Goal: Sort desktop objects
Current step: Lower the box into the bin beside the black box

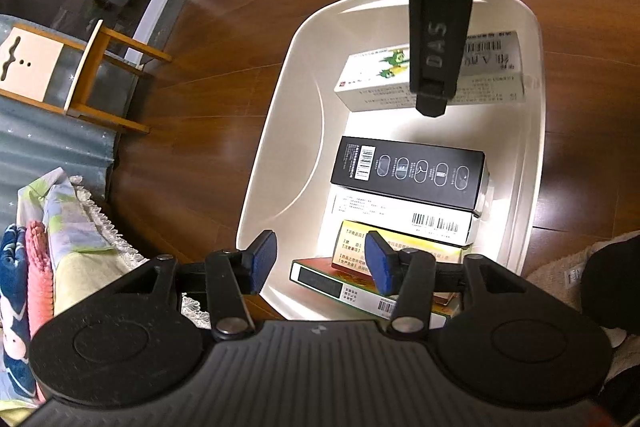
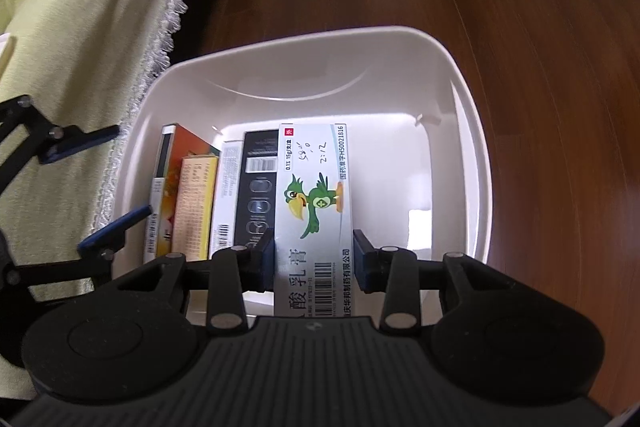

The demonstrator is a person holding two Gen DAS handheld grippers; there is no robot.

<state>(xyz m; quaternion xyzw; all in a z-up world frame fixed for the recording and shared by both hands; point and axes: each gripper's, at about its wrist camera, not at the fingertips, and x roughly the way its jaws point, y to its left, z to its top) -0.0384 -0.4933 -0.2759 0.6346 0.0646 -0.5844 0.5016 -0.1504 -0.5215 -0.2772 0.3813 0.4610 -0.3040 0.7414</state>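
Right wrist view: the right gripper pinches a white ointment box with a green cartoon bird by its two long sides, holding it over the white plastic bin that sits on a dark wood floor. In this view the box hangs just right of a row already in the bin: a black box, a white box, a yellow box and an orange box at the far left. The right half of the bin floor is bare.

From the left wrist view, the same bird box appears at the far end of the bin, with one arm of the right gripper crossing in front of it. It seems clear of the bin floor, though the glare there makes this hard to judge. The left gripper hovers over the near rim with its blue pads spread and nothing between them.

The step in hand looks like placing: the bird box is over its spot but not released. The next move likely calls for lowering it beside the black box, keeping it parallel to the row, then spreading the fingers without nudging the neighbours. A green cloth with a lace edge lies left of the bin.
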